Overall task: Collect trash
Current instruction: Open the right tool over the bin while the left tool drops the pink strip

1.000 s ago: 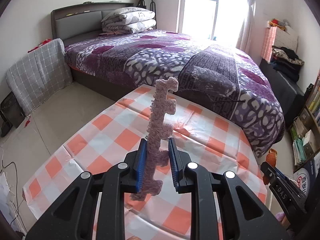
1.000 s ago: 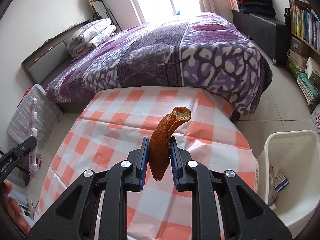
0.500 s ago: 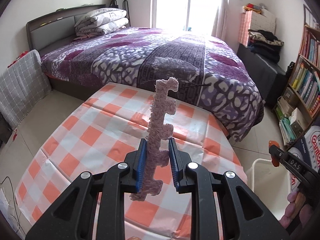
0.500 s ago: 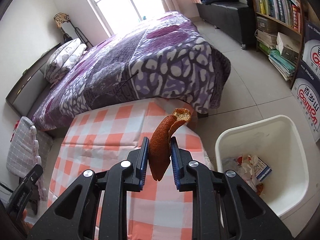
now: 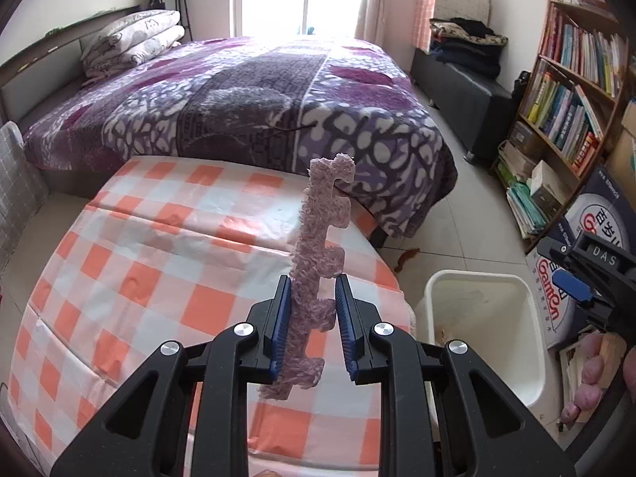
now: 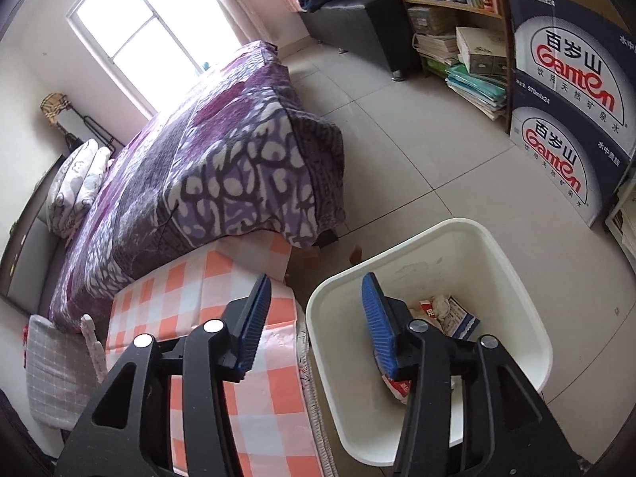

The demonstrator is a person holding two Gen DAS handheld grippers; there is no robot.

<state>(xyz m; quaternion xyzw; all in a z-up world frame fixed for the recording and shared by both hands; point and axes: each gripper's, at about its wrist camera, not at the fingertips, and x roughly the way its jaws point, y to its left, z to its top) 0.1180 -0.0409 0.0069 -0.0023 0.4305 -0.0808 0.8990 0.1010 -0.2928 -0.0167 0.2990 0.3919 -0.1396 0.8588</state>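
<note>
The left gripper (image 5: 310,326) was clamped on a pink fuzzy strip (image 5: 318,262) with notched edges, held upright above the orange-checked counter (image 5: 131,270). The right gripper (image 6: 316,326) hung with its jaws apart and nothing between them, over the white bin (image 6: 516,278) standing on the floor just beside the counter's end. Wrappers (image 6: 449,314) lay in the bin's bottom. The strip was not yet over the bin; released from there, I judged it would land on the counter or the floor, and its fuzzy pile might cling to a pad rather than drop cleanly. An orange scrap (image 5: 405,258) lay on the floor tiles beyond the counter, between bin and bed (image 5: 258,99), outside the bin. Farther off, the stacked boxes (image 6: 572,91) read "Ganten" with "百岁山"; the right gripper's body, seen from the left view, read "DAS".
</note>
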